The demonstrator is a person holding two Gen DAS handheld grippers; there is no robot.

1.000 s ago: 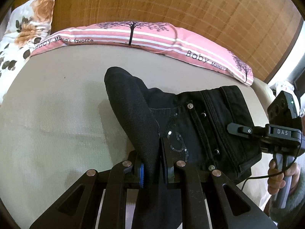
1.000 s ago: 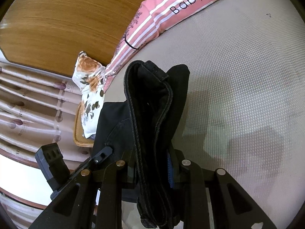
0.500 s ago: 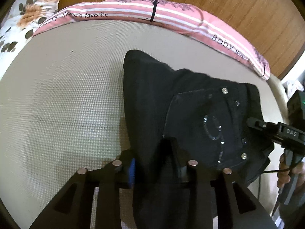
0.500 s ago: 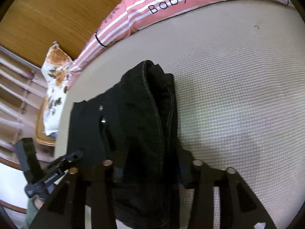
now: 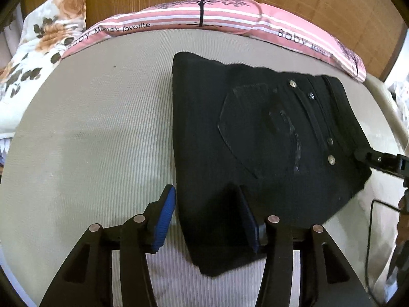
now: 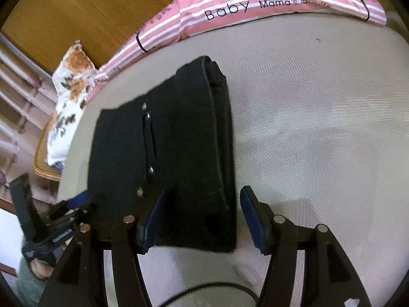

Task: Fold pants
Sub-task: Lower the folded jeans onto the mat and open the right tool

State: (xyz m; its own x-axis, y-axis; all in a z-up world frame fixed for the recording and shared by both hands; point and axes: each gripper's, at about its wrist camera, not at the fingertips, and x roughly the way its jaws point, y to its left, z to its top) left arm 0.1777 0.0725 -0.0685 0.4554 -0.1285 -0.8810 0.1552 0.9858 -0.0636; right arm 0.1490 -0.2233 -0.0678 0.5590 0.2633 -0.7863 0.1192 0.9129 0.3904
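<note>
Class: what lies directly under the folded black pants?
The black pants rest on a beige ribbed mattress, which shows all round them. The patch of mattress beneath, and the pants' lower folded layers, are covered, so they cannot be seen.

Right gripper [image 6: 202, 216] low in the frame, jaws just been opening, blue pads apart with the near edge of the folded black pants [image 6: 166, 158] lying loose between them. Pants sit flat at centre-left on the beige mattress [image 6: 319, 133]. Pink striped pillow [image 6: 255, 7] across the top, floral pillow [image 6: 69, 97] at left. Left gripper [image 6: 69, 207] at lower left, beside the pants' left edge.
</note>
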